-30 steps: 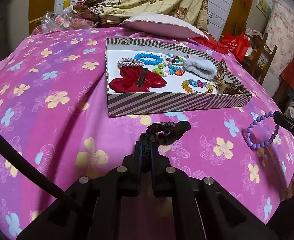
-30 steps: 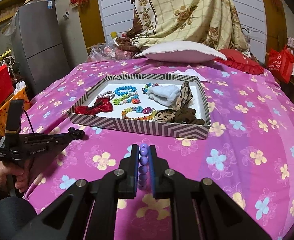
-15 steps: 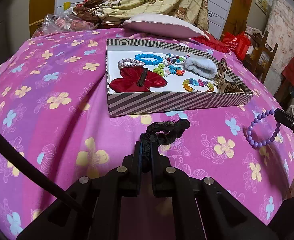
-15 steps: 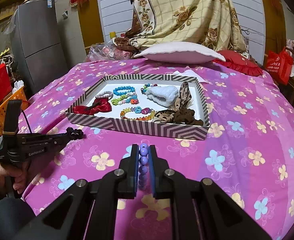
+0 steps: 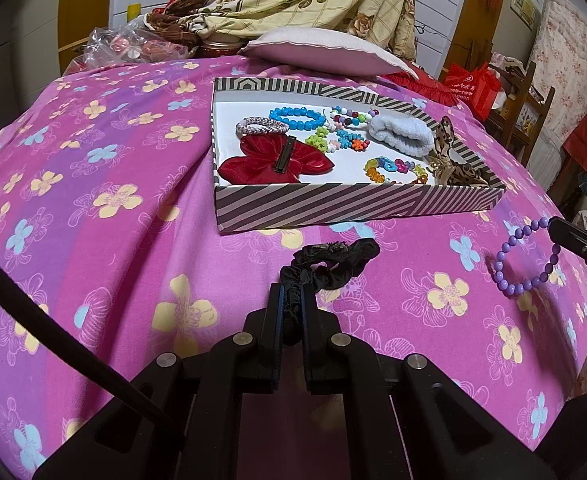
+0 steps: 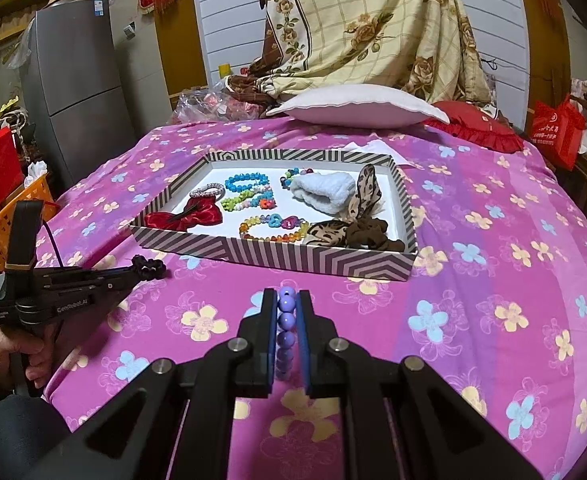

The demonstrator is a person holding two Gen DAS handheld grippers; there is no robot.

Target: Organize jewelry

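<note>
My left gripper (image 5: 291,292) is shut on a black scrunchie (image 5: 333,262) and holds it above the pink bedspread, in front of the striped tray (image 5: 333,206). My right gripper (image 6: 285,300) is shut on a purple bead bracelet (image 6: 285,320); the bracelet also shows in the left wrist view (image 5: 527,258), hanging to the right of the tray. The tray (image 6: 277,254) holds a red bow (image 5: 277,160), several bead bracelets, a white fluffy band (image 5: 401,134) and a leopard scrunchie (image 6: 357,232). The left gripper shows at the left in the right wrist view (image 6: 149,270).
A flowered pink bedspread (image 5: 93,200) covers the bed. A white pillow (image 6: 357,106) and a red cushion (image 6: 477,130) lie behind the tray. An orange basket (image 6: 9,216) and a grey fridge (image 6: 77,80) stand to the left, chairs and red bags to the right.
Both grippers have drifted slightly nearer the tray, still holding their items. The tray's contents have not moved.
</note>
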